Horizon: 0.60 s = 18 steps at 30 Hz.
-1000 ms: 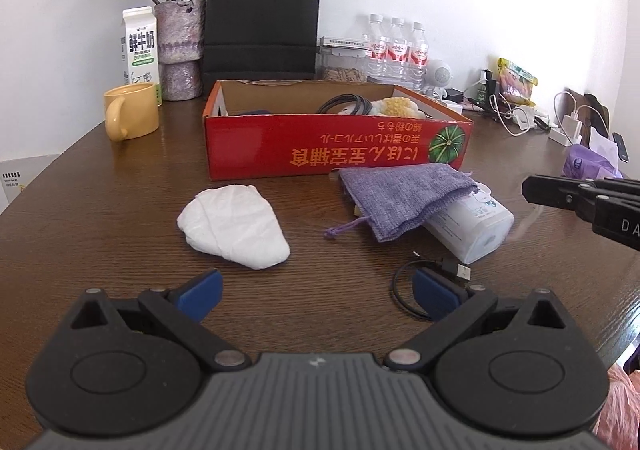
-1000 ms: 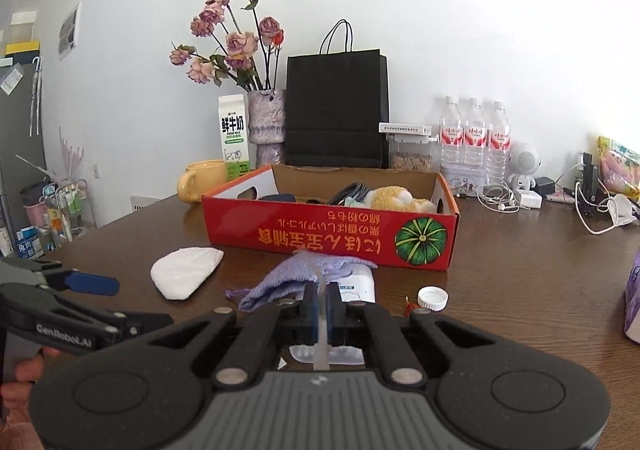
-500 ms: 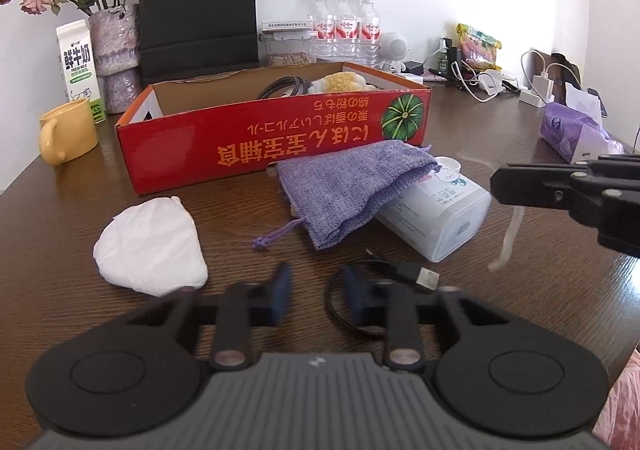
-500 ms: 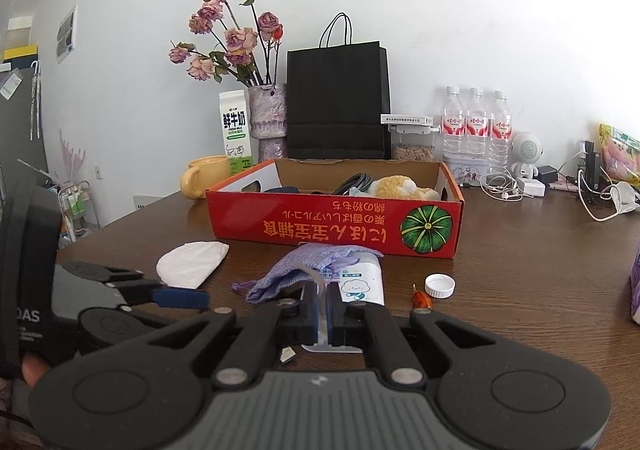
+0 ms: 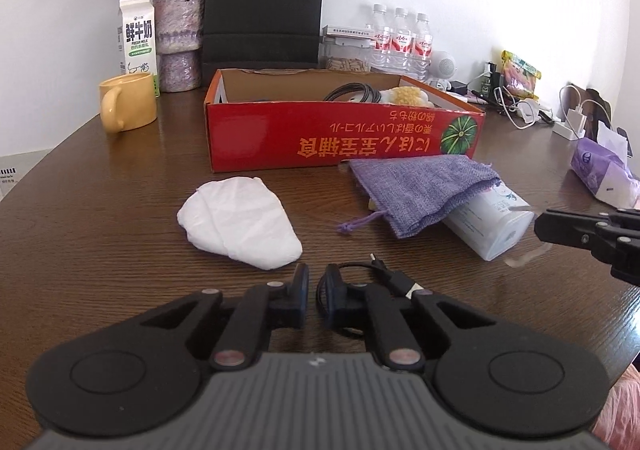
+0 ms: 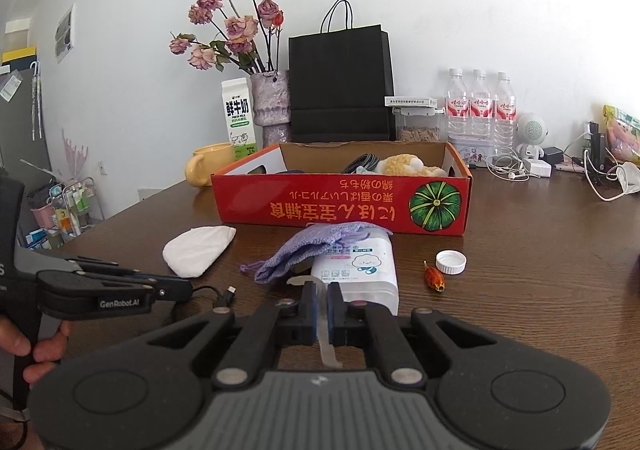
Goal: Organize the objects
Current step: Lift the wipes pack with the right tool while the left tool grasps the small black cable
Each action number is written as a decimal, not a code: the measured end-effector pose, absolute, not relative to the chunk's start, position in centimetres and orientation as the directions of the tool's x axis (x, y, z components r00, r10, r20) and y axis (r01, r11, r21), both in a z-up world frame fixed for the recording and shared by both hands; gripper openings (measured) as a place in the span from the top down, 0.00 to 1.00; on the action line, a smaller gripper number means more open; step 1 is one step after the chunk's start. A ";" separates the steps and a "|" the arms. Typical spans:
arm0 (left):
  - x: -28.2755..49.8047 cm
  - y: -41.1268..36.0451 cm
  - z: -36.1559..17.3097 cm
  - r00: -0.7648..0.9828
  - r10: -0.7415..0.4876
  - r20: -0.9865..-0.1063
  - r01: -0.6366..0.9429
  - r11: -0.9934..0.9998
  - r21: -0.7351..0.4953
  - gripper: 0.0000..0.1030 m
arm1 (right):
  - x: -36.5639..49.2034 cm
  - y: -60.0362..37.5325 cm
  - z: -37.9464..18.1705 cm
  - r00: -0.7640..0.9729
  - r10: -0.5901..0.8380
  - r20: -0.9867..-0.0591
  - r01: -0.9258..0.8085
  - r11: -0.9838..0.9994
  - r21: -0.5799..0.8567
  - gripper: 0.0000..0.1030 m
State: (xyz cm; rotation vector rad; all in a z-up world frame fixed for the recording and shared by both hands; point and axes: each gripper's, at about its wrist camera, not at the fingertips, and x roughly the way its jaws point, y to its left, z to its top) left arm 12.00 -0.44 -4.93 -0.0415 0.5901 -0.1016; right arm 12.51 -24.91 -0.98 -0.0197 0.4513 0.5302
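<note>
Left gripper [image 5: 314,290], low over the table in front of the red cardboard box [image 5: 280,141]: opening from a narrow gap, nothing between the pads, coiled black USB cable [image 5: 392,278] just beside the right finger. Right gripper [image 6: 324,302], also in front of the box: clamped tight on a translucent plastic strip [image 6: 326,346]. Closer to the box front: purple drawstring pouch [image 5: 420,189] draped over a white labelled pack [image 5: 488,221], folded white cloth [image 5: 240,226] off to their left, white bottle cap [image 6: 451,262] to their right.

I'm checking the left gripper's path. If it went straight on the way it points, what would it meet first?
Probably the white cloth, just ahead of the left gripper; depth is unclear, so it could reach bare table first.
</note>
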 end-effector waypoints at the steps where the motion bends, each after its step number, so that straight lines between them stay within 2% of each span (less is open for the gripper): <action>1: 12.0 -0.5 -4.8 0.827 -0.115 -0.551 0.089 0.993 -0.074 0.77 | 12.5 -24.9 -1.0 0.767 0.485 -0.421 -0.494 0.864 0.097 0.95; 3: 11.8 -1.0 -4.5 0.827 -0.133 -0.546 0.100 0.991 -0.089 0.66 | 12.4 -24.7 -0.9 0.765 0.487 -0.421 -0.497 0.863 0.094 0.95; 5: 11.8 -1.6 -4.2 0.827 -0.153 -0.541 0.116 0.988 -0.102 0.61 | 12.3 -24.8 -0.9 0.765 0.489 -0.419 -0.500 0.861 0.091 0.95; 7: 11.9 -2.4 -4.0 0.820 -0.171 -0.546 0.130 0.985 -0.113 0.48 | 12.3 -24.8 -0.9 0.768 0.486 -0.418 -0.496 0.863 0.092 0.95; 8: 12.0 -2.8 -4.0 0.818 -0.169 -0.549 0.129 0.985 -0.111 0.38 | 12.4 -24.8 -0.9 0.768 0.485 -0.418 -0.495 0.864 0.093 0.95; 12: 12.4 -4.3 -4.1 0.807 -0.153 -0.570 0.113 0.988 -0.105 0.36 | 12.4 -24.9 -0.9 0.771 0.485 -0.414 -0.492 0.865 0.097 0.95; 18: 13.1 -5.1 -4.9 0.788 -0.126 -0.602 0.068 0.991 -0.118 0.42 | 12.6 -25.3 -1.2 0.772 0.483 -0.413 -0.485 0.868 0.108 0.95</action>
